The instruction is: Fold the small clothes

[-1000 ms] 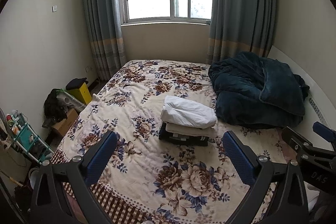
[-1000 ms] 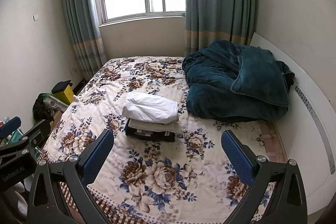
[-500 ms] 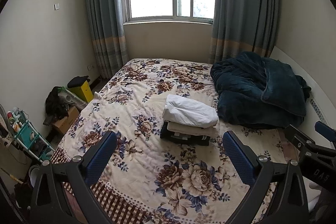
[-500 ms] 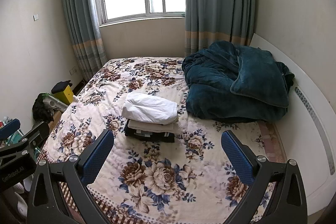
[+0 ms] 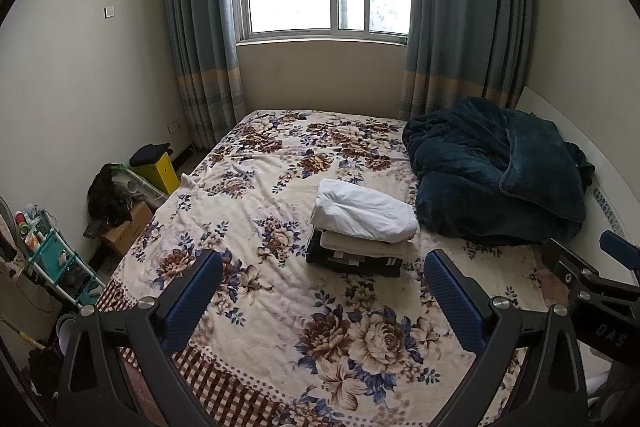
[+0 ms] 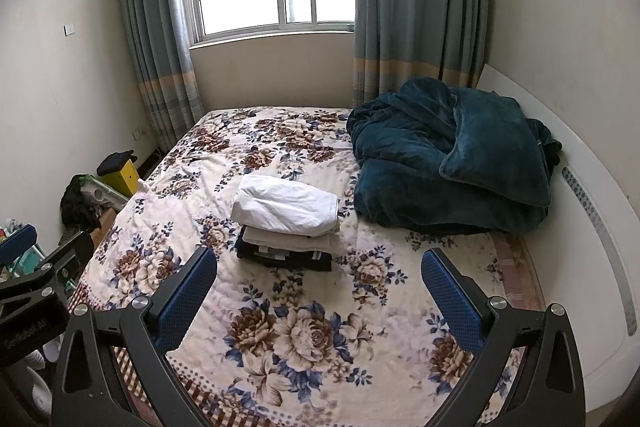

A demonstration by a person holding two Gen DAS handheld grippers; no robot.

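The lower garments in the stack of folded clothes (image 5: 362, 241) are mostly covered. The right gripper (image 5: 612, 279) is cut off at 3 o'clock. Items on the teal shelf (image 5: 48, 259) are too small.

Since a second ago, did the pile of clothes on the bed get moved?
No. The pile of clothes sits on the same flower patch of the bedspread, just as close to the teal blanket.

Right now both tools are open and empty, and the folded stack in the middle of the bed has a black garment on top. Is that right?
Not quite. The top piece of the stack is white; the black garment lies at the bottom, as the right wrist view shows. The rest holds: the left tool and right tool are open and empty, and the stack sits mid-bed.
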